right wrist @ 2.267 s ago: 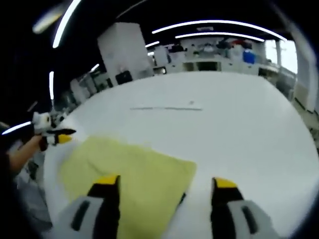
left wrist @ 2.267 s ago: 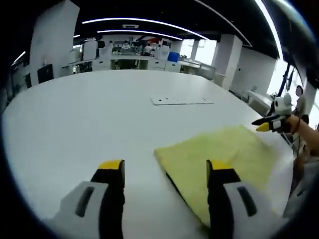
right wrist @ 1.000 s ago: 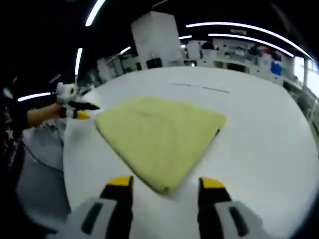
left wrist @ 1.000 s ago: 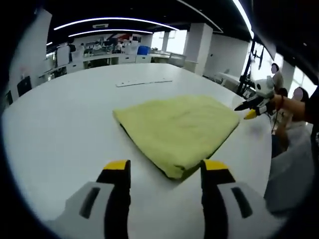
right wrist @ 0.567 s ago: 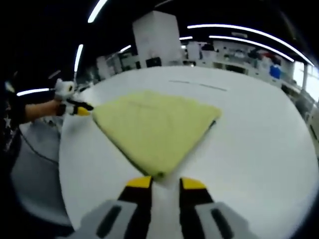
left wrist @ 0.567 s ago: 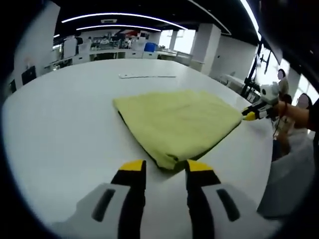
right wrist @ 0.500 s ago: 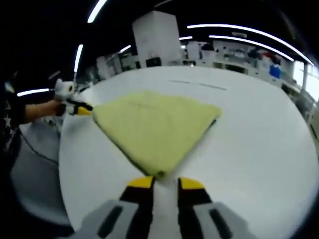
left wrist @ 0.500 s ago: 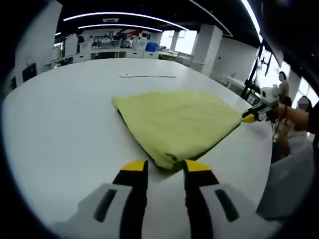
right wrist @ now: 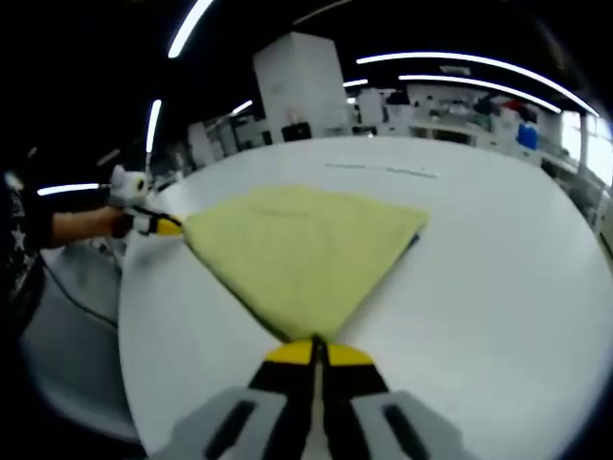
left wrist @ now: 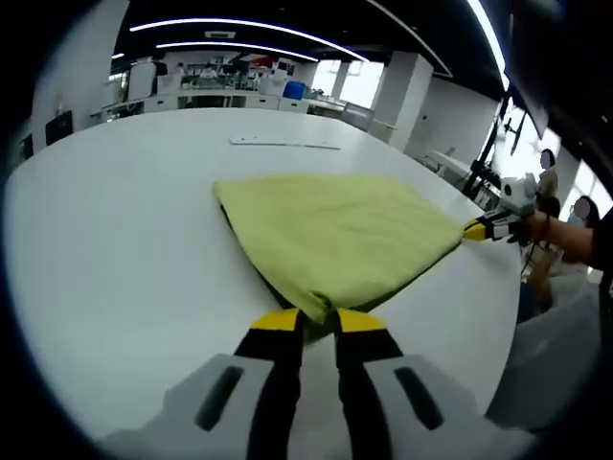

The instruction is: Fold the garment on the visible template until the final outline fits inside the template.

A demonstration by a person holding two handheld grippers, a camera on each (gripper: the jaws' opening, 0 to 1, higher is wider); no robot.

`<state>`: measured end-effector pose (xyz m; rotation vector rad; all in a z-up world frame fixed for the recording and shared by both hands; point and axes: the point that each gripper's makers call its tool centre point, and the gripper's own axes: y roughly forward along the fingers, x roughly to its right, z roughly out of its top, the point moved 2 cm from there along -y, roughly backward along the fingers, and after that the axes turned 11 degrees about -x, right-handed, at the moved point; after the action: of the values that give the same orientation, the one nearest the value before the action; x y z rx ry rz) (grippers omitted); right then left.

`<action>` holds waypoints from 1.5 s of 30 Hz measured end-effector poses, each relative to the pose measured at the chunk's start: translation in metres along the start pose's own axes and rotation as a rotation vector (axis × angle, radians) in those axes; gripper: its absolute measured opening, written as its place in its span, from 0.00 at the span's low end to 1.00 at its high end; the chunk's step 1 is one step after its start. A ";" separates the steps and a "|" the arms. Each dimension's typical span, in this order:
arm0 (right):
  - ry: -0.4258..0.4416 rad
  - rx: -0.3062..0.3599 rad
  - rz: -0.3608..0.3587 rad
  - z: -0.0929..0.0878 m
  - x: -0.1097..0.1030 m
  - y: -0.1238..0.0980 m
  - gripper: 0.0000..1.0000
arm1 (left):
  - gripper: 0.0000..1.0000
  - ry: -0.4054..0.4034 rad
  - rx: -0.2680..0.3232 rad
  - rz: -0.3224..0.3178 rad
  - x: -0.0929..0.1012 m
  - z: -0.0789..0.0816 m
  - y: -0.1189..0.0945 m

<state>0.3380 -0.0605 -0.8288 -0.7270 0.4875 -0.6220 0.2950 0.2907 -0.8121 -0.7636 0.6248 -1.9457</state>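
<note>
Left gripper view has the white table running wide and bare from 9 to 12 o'clock, its far rim curving below a bright office, and its near edge dropping away at 4 o'clock beside a person's sleeve. A thin flat strip lies well apart from the cloth at 12 o'clock. The yellow garment sits folded flat on the table as a rough four-cornered pad, with a dark layer peeking out along its left edge. My left gripper comes up from 6 o'clock with its yellow-tipped jaws pinched on the nearest corner. At 3 o'clock my right gripper meets the far right corner.

In the right gripper view the garment spreads toward 12 o'clock, open table to the right. My right gripper has its jaws pressed together on the near corner; the left gripper touches the corner at 9 o'clock.
</note>
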 end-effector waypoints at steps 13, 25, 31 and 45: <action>0.010 0.008 0.013 -0.003 -0.001 -0.005 0.00 | 0.00 0.022 -0.011 0.012 -0.003 -0.003 -0.001; 0.015 -0.004 0.003 -0.006 -0.001 -0.010 0.00 | 0.00 0.059 -0.039 0.068 -0.020 -0.008 -0.008; 0.036 0.003 0.019 -0.004 -0.008 -0.009 0.00 | 0.00 0.084 -0.050 0.077 -0.014 -0.009 -0.005; -0.006 0.042 0.086 0.005 -0.011 -0.001 0.00 | 0.00 0.075 -0.056 0.064 -0.017 -0.009 -0.007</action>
<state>0.3329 -0.0520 -0.8225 -0.6642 0.4959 -0.5475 0.2910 0.3100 -0.8177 -0.6995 0.7436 -1.9125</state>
